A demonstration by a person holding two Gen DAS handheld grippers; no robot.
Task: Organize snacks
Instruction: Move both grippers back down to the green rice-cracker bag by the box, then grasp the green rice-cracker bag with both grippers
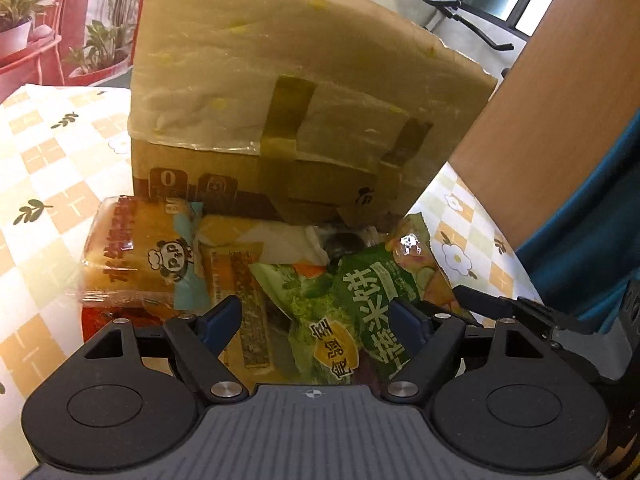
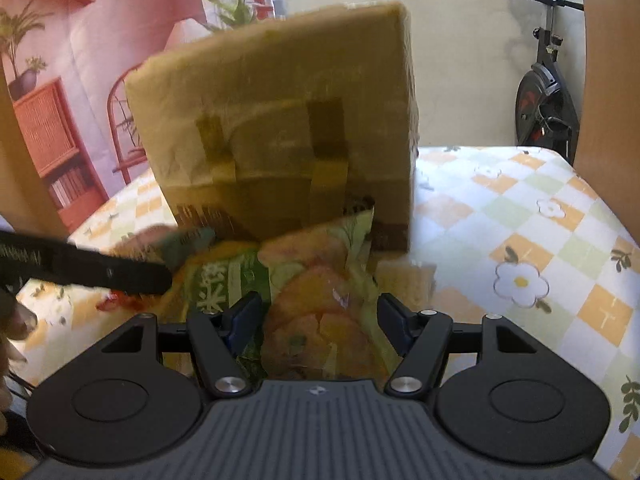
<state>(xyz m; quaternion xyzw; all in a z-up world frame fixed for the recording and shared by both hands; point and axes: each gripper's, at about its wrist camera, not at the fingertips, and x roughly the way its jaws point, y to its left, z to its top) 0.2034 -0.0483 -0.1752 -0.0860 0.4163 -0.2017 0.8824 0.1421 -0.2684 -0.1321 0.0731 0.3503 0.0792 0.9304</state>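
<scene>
A taped cardboard box (image 1: 280,120) stands upright on the checked tablecloth; it also shows in the right wrist view (image 2: 280,128). Several snack packs lie piled against its base: a bread pack with a panda logo (image 1: 136,256), a yellow seaweed-strip pack (image 1: 240,280) and a green snack bag (image 1: 360,304). My left gripper (image 1: 316,320) is open just above the pile. My right gripper (image 2: 320,320) is open, its jaws on either side of the green bag (image 2: 316,304). The left gripper's black finger (image 2: 100,270) shows at the left of the right wrist view.
The tablecloth (image 2: 520,220) stretches to the right of the box. A brown panel (image 1: 560,100) and a teal fabric (image 1: 592,240) stand at the right. An exercise bike (image 2: 544,96) stands beyond the table.
</scene>
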